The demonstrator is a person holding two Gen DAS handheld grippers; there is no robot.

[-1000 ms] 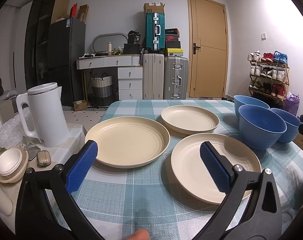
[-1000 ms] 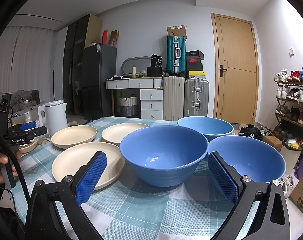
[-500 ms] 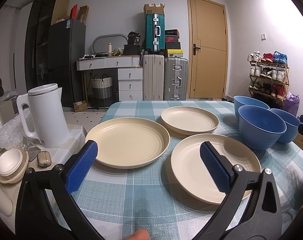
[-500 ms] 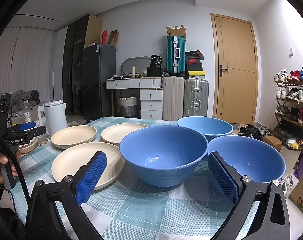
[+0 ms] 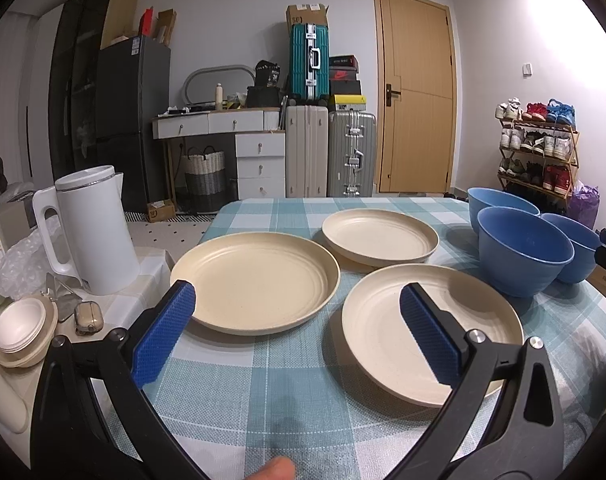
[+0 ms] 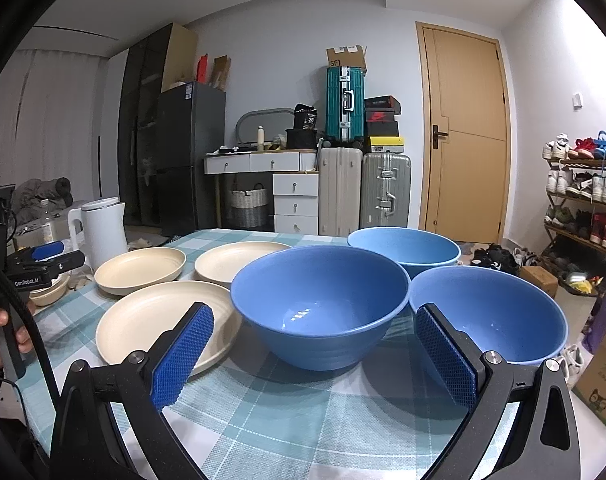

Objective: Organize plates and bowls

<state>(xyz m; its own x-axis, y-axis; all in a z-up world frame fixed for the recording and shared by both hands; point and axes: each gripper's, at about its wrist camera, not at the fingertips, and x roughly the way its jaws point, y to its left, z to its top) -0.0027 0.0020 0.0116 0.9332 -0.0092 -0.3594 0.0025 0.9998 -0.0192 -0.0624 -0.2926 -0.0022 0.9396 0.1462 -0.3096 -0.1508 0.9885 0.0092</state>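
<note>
Three cream plates lie on the checked tablecloth (image 5: 287,392): a left plate (image 5: 255,280), a far plate (image 5: 379,236) and a near right plate (image 5: 387,320). Three blue bowls stand to their right: a near bowl (image 6: 319,304), a far bowl (image 6: 403,244) and a right bowl (image 6: 495,312). My left gripper (image 5: 299,332) is open, low over the table's near edge, short of the plates. My right gripper (image 6: 315,356) is open too, just in front of the near bowl, with nothing between its fingers.
A white kettle (image 5: 91,232) stands on a side surface left of the table, beside small stacked white bowls (image 5: 19,328) and a small case (image 5: 89,316). Behind the table are suitcases (image 5: 327,152), a drawer unit, a door and a shoe rack (image 5: 539,152). A cardboard box (image 6: 599,384) sits on the floor at right.
</note>
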